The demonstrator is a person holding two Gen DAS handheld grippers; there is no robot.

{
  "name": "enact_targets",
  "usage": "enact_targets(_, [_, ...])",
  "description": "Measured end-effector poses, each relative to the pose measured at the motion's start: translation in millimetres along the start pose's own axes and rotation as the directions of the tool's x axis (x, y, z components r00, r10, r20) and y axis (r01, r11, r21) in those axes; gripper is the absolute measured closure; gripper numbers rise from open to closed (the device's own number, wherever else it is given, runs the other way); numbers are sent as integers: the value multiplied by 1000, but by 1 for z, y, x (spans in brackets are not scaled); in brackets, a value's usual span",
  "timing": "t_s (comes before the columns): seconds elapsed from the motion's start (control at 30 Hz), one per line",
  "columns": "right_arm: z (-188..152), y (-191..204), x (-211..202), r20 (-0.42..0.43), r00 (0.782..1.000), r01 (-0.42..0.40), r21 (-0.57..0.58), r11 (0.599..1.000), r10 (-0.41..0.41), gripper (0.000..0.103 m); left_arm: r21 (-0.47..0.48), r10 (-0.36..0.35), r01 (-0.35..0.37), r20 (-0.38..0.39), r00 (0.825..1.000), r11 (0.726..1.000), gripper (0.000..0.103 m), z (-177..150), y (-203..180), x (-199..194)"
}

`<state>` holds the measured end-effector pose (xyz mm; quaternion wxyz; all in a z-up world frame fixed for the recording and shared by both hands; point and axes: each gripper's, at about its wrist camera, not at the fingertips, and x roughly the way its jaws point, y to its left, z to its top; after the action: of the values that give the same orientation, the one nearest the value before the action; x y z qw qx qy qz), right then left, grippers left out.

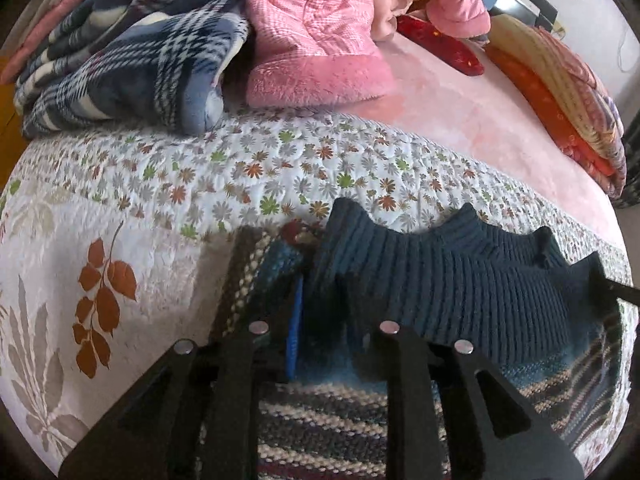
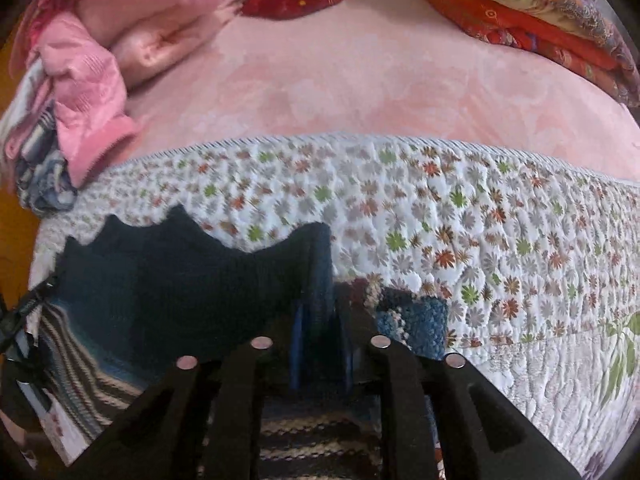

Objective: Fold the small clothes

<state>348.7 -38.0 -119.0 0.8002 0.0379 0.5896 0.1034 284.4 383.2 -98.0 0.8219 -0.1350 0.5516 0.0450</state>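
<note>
While our two grippers hold opposite ends of the small knitted sweater (image 1: 440, 280), its dark teal ribbed band stands lifted between them above the flowered quilt (image 1: 240, 168). Our left gripper (image 1: 316, 320) is clenched on the band's left end, blue finger pad pressed into the knit; the striped cream-and-brown body of the sweater lies under us on the quilt. From the right wrist view, our right gripper (image 2: 320, 344) is pinched on the other end of the same band, and the sweater (image 2: 180, 280) stretches away to the left, where we glimpse the other gripper's tip at the frame edge. Beyond the quilt's edge lies a pink bedsheet (image 2: 340, 80). A pink fleece-cuffed garment (image 1: 316, 32) and a blue plaid blanket (image 1: 128, 60) are heaped at the far left, folded red and orange bedding (image 2: 520, 12) at the far right.
</note>
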Motion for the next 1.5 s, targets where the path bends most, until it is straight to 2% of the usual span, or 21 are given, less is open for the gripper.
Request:
enact_targets(0.1, [-4,-1,-8,12,1000,4,-9,1000,-3,81,-11,-9,9,-1,1000,1000,73,-3,4,-9])
enact_targets(0.17, [-7,-4,-23,31,1000,3,4,1000,-3,77,-23,-18,18,9,1000,1000,72,-6,9,-22])
enact_targets(0.27, [-16,-17,-58,65,997,-35,48,998,32,72,-27,-6,7,27,1000,1000,68,-12,15,-48])
enact_targets(0.37, [-37,-32,-88,52,996,-80,99,992,75,66,-12,-20,21,22,1000,1000,65,-25,17,-78])
enact_targets(0.47, [-66,-36,-113,35,995,-99,105,990,96,61,11,-25,25,-3,1000,1000,51,-44,15,-108])
enact_targets(0.53, [-88,-37,-127,41,994,-107,98,989,103,57,29,-65,66,-22,998,997,34,-61,11,-127])
enact_targets(0.57, [-103,-39,-134,44,993,-118,94,989,114,55,42,-81,82,-29,996,996,30,-68,9,-134])
enact_targets(0.67, [-127,-39,-135,15,994,-113,113,987,112,52,79,-125,127,-24,992,989,19,-94,4,-147])
enact_targets(0.77, [-141,-38,-114,-46,993,-100,124,987,106,52,96,-107,114,-73,992,989,18,-105,-5,-133])
enact_targets(0.83, [-144,-36,-98,-80,992,-83,125,989,94,52,109,-96,104,-78,992,989,18,-111,-9,-123])
enact_targets(0.87, [-146,-36,-93,-91,992,-77,127,989,89,53,114,-87,97,-89,992,989,18,-112,-11,-117])
enact_targets(0.93, [-147,-37,-82,-115,990,-70,146,987,87,66,104,-86,96,-99,991,990,18,-115,-10,-106])
enact_targets(1.0, [-149,-38,-79,-125,987,-78,167,983,99,88,94,-75,85,-110,991,992,18,-117,-9,-97])
enact_targets(1.2, [-149,-37,-92,-126,986,-93,155,983,113,90,123,-39,60,-164,986,991,18,-123,-4,-73])
enact_targets(1.37, [-162,-50,-66,-234,969,-35,191,981,80,91,135,-30,55,-179,983,989,18,-126,-3,-66])
enact_targets(1.5, [-161,-48,-58,-252,965,-30,180,983,75,90,134,-31,56,-181,983,989,18,-126,-3,-66])
